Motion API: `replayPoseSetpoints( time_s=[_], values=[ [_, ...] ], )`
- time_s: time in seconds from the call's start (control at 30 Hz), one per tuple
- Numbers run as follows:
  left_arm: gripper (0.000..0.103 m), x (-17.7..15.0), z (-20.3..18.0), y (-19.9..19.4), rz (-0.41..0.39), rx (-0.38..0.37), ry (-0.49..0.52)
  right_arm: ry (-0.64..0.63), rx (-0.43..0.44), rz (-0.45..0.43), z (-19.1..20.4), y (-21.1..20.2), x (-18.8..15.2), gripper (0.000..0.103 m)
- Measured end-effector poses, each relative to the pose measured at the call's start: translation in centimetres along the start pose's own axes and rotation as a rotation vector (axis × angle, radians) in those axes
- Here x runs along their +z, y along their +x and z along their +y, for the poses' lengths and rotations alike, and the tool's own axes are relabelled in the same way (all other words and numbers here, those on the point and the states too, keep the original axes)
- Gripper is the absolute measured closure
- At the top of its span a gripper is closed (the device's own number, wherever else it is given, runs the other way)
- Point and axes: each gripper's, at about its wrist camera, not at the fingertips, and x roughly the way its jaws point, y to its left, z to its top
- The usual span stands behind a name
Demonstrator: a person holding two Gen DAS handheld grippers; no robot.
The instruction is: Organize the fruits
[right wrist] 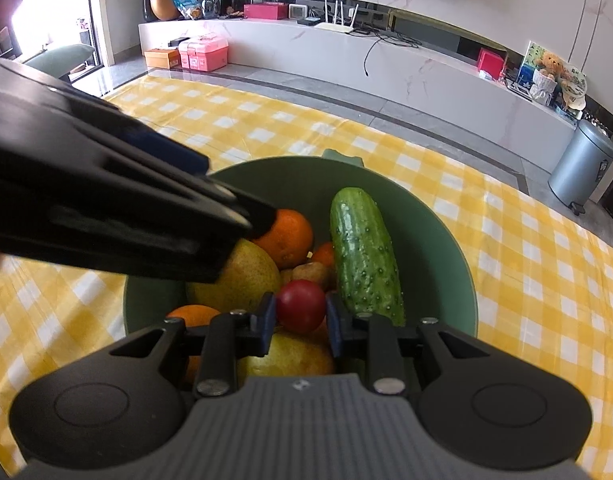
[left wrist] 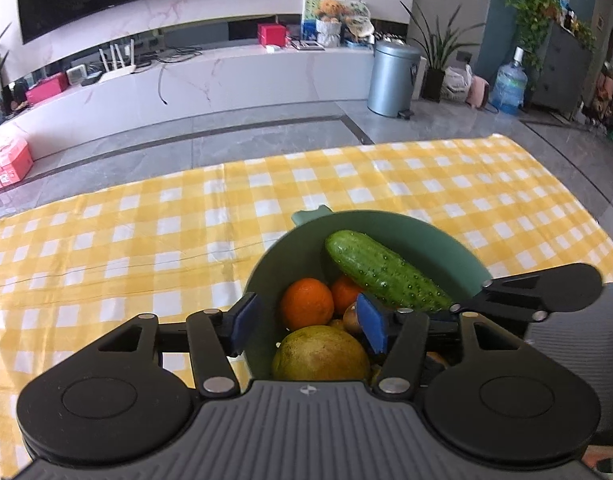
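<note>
Checked tablecloth (left wrist: 146, 216); green bowl (left wrist: 446, 240), cucumber (left wrist: 386, 272), oranges (left wrist: 306, 304)

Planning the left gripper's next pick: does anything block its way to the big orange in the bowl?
Nothing visible does. The orange lies bare ahead of the open left gripper; the cucumber rests beside it, not over it.

In the right wrist view the blurred left claw (right wrist: 262, 220) covers part of an orange (right wrist: 288, 236) and the pear (right wrist: 242, 280). The red fruit (right wrist: 301, 310) hides what lies beneath; the bowl (right wrist: 446, 248) has its near rim hidden.
</note>
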Motion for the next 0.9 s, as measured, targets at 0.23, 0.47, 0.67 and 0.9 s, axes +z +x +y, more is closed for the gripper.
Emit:
replayPoseSetpoints(
  time_s=[0.23,0.47,0.67,0.9],
  values=[
    [0.037,-0.5,-0.1,-2.3,-0.016,0.011,-0.03,-0.009,-0.019,0.016,0.4,0.0,0.0,0.079],
    [0.034,-0.6,-1.3,-4.9,-0.055,0.018,-0.008,-0.013,-0.034,-0.007,0.8,-2.0,0.1,0.057],
    [0.029,-0.7,-2.6,-8.3,-0.133,0.02,0.008,-0.015,-0.037,-0.051,1.2,-5.6,0.1,0.043],
    [0.028,-1.4,-4.7,-12.5,-0.251,0.052,0.053,0.023,-0.074,-0.143,1.4,-11.9,-0.8,0.031]
  ],
)
